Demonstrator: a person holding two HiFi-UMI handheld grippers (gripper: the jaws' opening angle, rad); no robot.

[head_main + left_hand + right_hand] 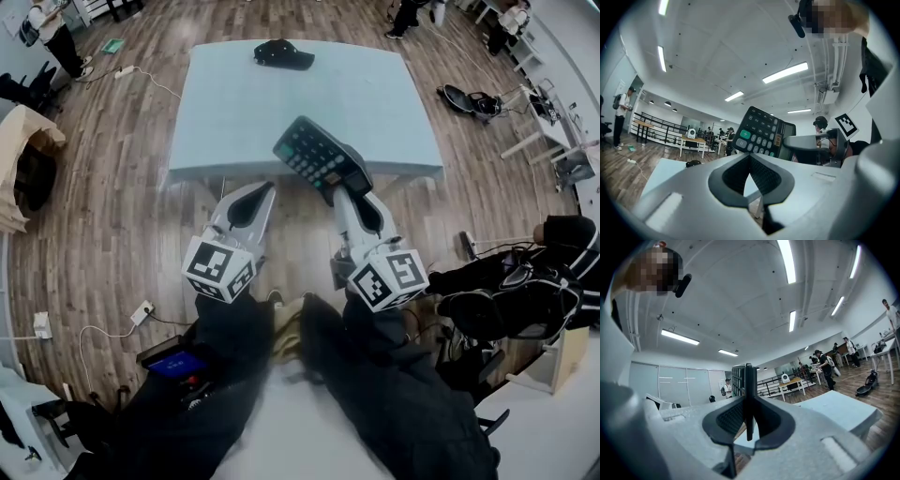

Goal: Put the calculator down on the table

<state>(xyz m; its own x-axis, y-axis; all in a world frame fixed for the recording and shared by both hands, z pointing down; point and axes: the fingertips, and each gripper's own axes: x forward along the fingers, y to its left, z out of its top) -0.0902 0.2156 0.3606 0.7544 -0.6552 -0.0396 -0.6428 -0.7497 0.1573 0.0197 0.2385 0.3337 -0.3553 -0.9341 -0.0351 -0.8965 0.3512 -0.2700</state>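
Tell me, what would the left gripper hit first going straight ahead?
Likely nothing close: the left gripper seems to point level just above the table top, with the black cap left of its line.

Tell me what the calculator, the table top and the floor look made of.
Calculator: dark matte plastic, judging by its moulded keys and casing.
Table top: pale blue, smooth and matte, perhaps laminate or a cloth cover.
Floor: brown planks with grain, wood or wood-look laminate.

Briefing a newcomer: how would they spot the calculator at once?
Start at the pale blue table on the wooden floor. Over its near edge, the right gripper holds the calculator up at a tilt. It is a dark slab with rows of keys, unlike the black cap lying at the far side.
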